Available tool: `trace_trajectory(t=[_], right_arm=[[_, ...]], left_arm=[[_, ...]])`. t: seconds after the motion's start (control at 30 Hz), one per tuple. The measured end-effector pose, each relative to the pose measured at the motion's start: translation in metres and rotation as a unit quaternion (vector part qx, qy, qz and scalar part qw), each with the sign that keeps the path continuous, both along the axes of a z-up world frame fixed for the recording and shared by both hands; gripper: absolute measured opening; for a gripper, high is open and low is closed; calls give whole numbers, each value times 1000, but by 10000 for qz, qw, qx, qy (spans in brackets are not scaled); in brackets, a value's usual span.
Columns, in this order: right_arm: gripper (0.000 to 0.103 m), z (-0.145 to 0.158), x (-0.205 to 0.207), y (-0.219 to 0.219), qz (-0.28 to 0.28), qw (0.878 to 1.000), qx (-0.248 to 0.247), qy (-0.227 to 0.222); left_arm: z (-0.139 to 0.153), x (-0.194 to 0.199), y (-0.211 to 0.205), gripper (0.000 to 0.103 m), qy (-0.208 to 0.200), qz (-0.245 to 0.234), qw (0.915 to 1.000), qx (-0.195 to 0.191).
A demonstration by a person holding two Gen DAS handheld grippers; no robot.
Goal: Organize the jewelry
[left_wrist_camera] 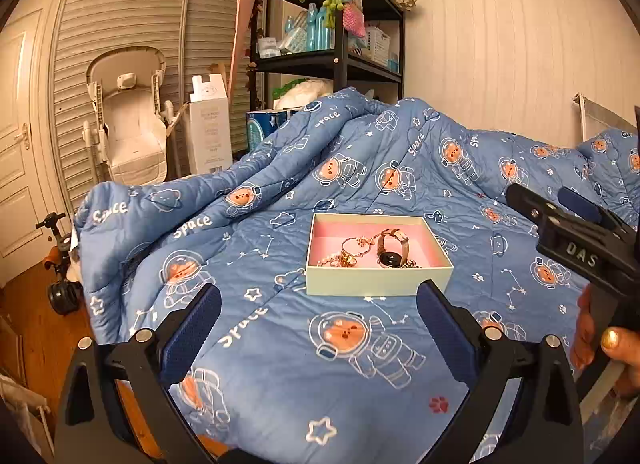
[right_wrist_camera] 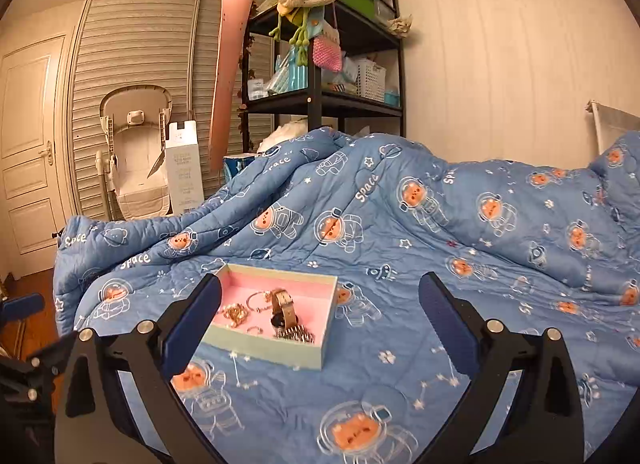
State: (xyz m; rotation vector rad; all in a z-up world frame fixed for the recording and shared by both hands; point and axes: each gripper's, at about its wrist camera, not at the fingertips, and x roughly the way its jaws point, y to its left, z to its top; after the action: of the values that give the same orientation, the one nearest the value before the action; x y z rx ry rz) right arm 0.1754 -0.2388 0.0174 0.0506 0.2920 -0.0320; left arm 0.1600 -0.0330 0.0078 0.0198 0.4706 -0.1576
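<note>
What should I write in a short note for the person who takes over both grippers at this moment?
Left gripper: open, holding nothing, above the blue quilt.
Right gripper: open, holding nothing, also short of the box.
The box with pink lining lies on the quilt. Inside it, heaped together: the watch, a bangle, gold chains, a small ring.
Done: nothing that can be seen.
Left: take the pieces apart and sort them.

Box (left_wrist_camera: 379, 278) on quilt (left_wrist_camera: 280, 364), watch (left_wrist_camera: 390, 250) and bracelets (left_wrist_camera: 356, 246) inside, shelf (left_wrist_camera: 340, 59) behind
</note>
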Motion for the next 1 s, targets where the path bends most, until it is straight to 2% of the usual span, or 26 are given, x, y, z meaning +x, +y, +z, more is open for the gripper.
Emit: trace_trajectory(t=[0.2, 0.3, 0.33, 0.4, 0.5, 0.7, 1.0], right_arm=[[97, -9, -87, -5, -281, 9989, 50, 358], [97, -13, -120, -6, -209, 9982, 143, 548], [97, -13, -128, -5, -214, 9983, 108, 533], [97, -18, -145, -3, -168, 9988, -22, 449], [97, -21, -152, -3, -151, 9986, -78, 494], [97, -16, -166, 0, -155, 9996, -140, 189], [97, -19, -161, -2, -156, 9993, -93, 318]], left_arm=[[1, -73, 10, 96, 16, 155, 9996, -246], [1, -107, 11, 96, -78, 299, 9984, -467], [1, -118, 10, 96, -183, 317, 9982, -482], [1, -135, 6, 96, -442, 436, 9978, -247], [-2, -140, 9, 96, -399, 490, 9975, -307], [-3, -142, 16, 96, -412, 711, 9958, -409], [-4, -147, 12, 96, -444, 665, 9965, -256]])
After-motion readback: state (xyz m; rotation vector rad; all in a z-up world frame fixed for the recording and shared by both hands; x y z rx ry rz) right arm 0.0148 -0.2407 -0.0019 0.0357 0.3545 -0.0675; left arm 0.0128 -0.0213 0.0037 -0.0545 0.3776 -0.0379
